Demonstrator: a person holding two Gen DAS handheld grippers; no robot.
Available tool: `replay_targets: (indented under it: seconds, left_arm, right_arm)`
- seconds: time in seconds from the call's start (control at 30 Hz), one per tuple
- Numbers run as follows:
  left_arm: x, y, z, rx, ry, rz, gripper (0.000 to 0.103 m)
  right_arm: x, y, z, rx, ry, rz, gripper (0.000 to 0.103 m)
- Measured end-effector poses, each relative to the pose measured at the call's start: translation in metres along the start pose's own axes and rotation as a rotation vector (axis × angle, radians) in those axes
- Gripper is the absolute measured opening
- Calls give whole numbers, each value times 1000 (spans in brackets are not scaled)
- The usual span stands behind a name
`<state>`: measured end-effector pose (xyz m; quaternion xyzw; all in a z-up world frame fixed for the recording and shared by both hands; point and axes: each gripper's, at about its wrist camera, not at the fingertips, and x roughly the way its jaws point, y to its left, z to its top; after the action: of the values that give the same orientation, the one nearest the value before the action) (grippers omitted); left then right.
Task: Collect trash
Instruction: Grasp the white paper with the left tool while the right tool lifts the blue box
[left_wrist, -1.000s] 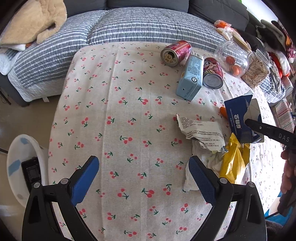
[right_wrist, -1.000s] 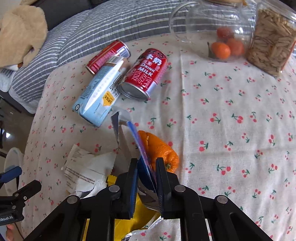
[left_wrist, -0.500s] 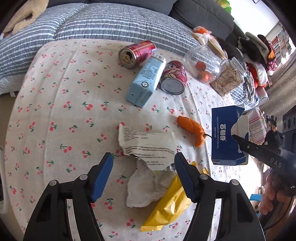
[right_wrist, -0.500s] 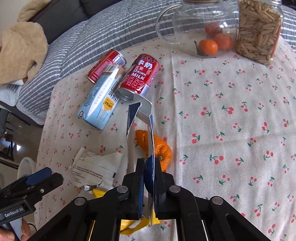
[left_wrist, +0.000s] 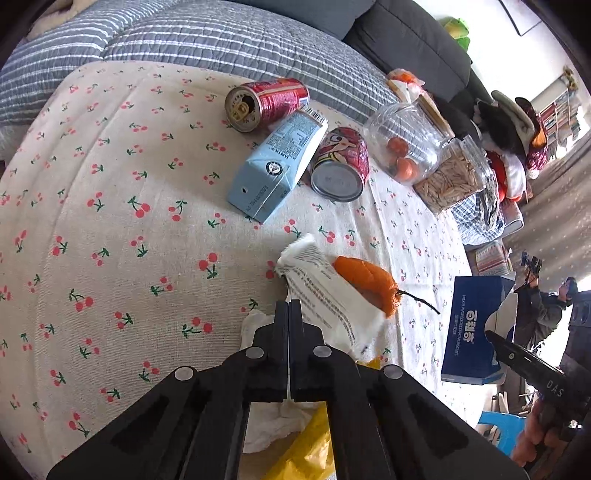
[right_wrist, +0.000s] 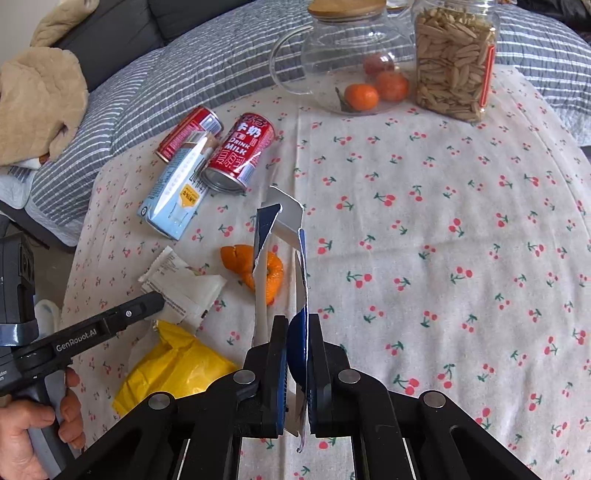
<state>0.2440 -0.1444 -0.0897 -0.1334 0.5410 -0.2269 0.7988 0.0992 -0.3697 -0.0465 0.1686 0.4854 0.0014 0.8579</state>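
Observation:
My left gripper (left_wrist: 289, 308) is shut on the edge of a white printed wrapper (left_wrist: 325, 295), which lies partly over an orange peel (left_wrist: 369, 280). In the right wrist view the left gripper (right_wrist: 157, 299) pinches that wrapper (right_wrist: 184, 284). My right gripper (right_wrist: 297, 321) is shut on a flattened blue box (right_wrist: 280, 236) and holds it above the table; the box also shows in the left wrist view (left_wrist: 472, 328). Two red cans (left_wrist: 341, 166) (left_wrist: 266, 103), a light-blue carton (left_wrist: 277, 166), a yellow bag (right_wrist: 173, 365) and white tissue (left_wrist: 266, 424) lie on the cherry-print cloth.
A glass jug with oranges (right_wrist: 354, 62) and a jar of seeds (right_wrist: 454, 59) stand at the table's far side. A striped quilt on a sofa (left_wrist: 221, 40) lies beyond the table. The orange peel (right_wrist: 273, 273) sits behind the held box.
My left gripper has moved forward and closed from wide open onto the white wrapper. My right gripper still holds the blue box, now raised a little higher.

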Motion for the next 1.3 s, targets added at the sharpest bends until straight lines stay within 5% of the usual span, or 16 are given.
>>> replay_targets:
  seconds: [0.3,0.37,0.43,0.47,0.77,0.83,0.97,1.3]
  left_arm:
    - [-25,-14,0,106,-28,15,5]
    - [-22,-18,-2,134,-14,55,25]
    - [-18,-22,-4,133,-11,62,66]
    - [-14,-24,-4,130,-12,65,68]
    - [32,-19,12,33,35,-4,66]
    - [40,-12,16,-3,41,-44,41]
    - [43,-11,18,-23,32,-117,14]
    - [-26,-29,17,75,-126,-123,5]
  right_arm:
    - [-13,-6,-7,33,-16,3,6]
    - [-14,-7,-8,45,-15,-4,6]
    - [-13,-10,-9,58,-11,-10,6]
    - [-13,-12,-10,64,-9,-12,6]
    - [-11,-38,-15,100,9,-40,7]
    - [-10,-44,-16,105,16,-45,7]
    - [-9,-51,-14,105,25,-55,7]
    - [-18,-46,-10,102,-3,-39,7]
